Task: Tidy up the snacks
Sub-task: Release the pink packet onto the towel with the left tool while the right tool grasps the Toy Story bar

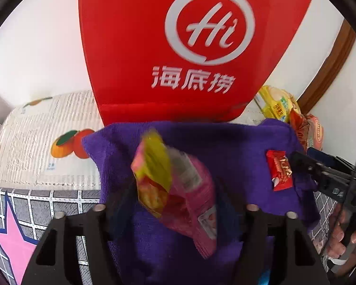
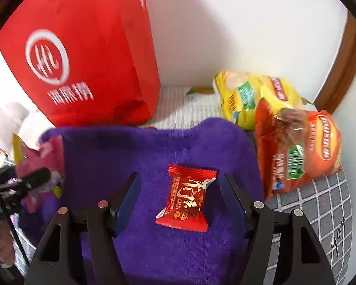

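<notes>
Red-wrapped candy (image 2: 186,198) lies flat on the purple towel (image 2: 154,147), between the spread fingers of the right tongs (image 2: 180,201), which are released and touch nothing. On the towel's left side the left tongs (image 1: 175,204) look clenched on a pink packet (image 1: 192,197) and a yellow one (image 1: 154,163), held up off the cloth; both are blurred, so the exact contact is hard to read. Behind the towel stands the red bag (image 1: 178,47), upright against the wall. Off the towel's right edge rest a yellow chip bag (image 2: 251,95) and an orange one (image 2: 299,152).

Judging by this, sorting is mid-way: two packets are in hand, while the candy and both chip bags are not yet gathered.

Only the left view shows the lifted packets clearly and the fruit-print mat beyond the towel; the right view alone shows the candy framed by open fingers and the chip bags in full.
</notes>
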